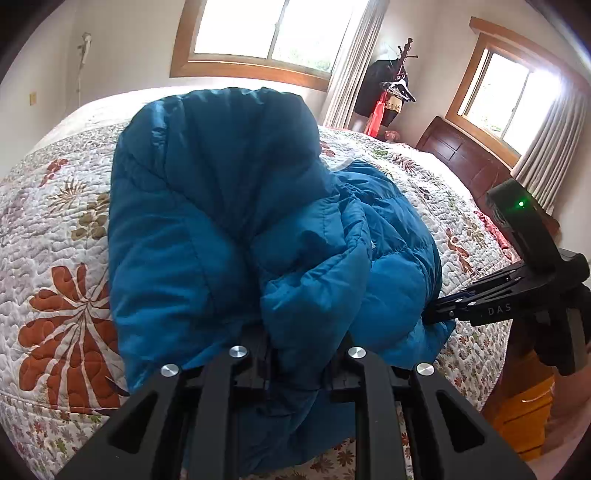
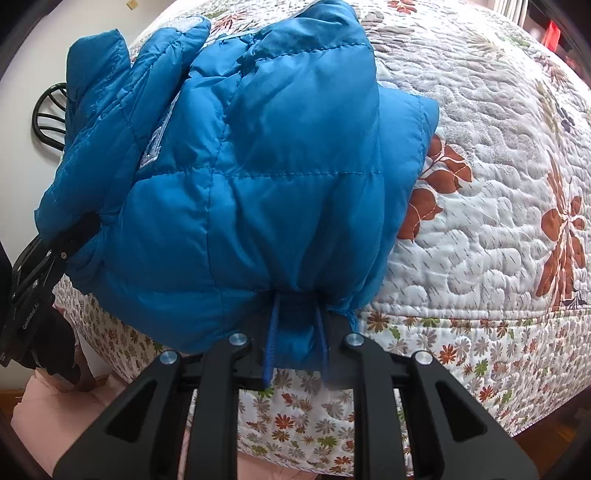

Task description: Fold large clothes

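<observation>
a: jacket (image 1: 229, 221), blue, puffy, quilted in stitched panels, bunched into a heap that fills the middle of both frames. a paler lining strip shows at the upper left of the right wrist view.

b: where does it lie?

a: on the quilt (image 1: 55, 236), white with rust-red flowers, at the near edge of the bed; its hem hangs over that edge toward the bottom of the frames.

b: what else is around?

a: windows (image 1: 266, 33) with curtains across the top of the left wrist view, a coat rack (image 1: 391, 85) at upper right, a dark headboard (image 1: 461, 155) below it. a round black grille sits at the left edge of the right wrist view. the heap hides the quilt's middle.

b: and the grippers?

a: left gripper (image 1: 299, 354), bottom centre, is clamped on a fold of the hem, cloth bulging between its fingers. right gripper (image 2: 295, 332) pinches the hem too; blue pads (image 2: 271, 339) press both sides of the fold. in the left wrist view it enters from the right edge, its tip buried in the cloth.
</observation>
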{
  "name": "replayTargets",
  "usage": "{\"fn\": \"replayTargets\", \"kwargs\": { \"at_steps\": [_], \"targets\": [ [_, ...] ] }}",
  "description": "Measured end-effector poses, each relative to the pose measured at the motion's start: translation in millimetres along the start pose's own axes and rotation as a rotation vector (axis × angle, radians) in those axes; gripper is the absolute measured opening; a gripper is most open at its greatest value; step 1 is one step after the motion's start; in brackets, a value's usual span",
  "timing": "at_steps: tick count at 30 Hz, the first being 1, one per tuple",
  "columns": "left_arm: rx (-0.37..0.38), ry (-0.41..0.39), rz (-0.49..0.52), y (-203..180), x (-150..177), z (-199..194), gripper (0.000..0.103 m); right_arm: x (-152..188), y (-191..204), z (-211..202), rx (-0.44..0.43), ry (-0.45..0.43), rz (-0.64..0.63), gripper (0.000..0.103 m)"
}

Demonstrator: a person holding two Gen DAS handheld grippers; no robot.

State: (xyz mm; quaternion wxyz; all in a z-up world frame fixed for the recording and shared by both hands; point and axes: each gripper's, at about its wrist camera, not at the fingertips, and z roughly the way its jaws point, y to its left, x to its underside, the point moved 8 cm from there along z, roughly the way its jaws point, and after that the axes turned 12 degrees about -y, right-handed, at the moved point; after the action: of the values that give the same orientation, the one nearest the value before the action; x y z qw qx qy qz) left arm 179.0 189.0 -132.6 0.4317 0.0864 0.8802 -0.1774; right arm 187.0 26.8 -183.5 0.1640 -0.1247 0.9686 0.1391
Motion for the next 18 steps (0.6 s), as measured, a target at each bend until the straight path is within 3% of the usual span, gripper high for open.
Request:
{"fn": "replayTargets", "kwargs": {
  "at_steps": [6, 12, 15, 18],
  "targets": [
    [-0.037, -0.017, -0.008, -6.4, -6.9, -6.8, 0.015, -1.9, 3.4, 4.7, -0.005, 0.000, 0.007, 0.018],
    [-0.026, -0.118, 0.022, -26.9, -29.7, -46.9, 0.013, -2.6, -6.7, -1.1, -0.023, -0.011, 0.009, 0.018],
    [0.036, -0.084, -0.002, -35.6, -30.2, -44.5, 0.013, -2.1, -12.4, -4.0, -0.028, -0.005, 0.010, 0.018],
    [0.009, -0.050, 0.023, -40.9, -19.6, -18.5, 0.014, -2.1, -13.9, -4.2, -0.029, -0.004, 0.010, 0.018]
  ]
}}
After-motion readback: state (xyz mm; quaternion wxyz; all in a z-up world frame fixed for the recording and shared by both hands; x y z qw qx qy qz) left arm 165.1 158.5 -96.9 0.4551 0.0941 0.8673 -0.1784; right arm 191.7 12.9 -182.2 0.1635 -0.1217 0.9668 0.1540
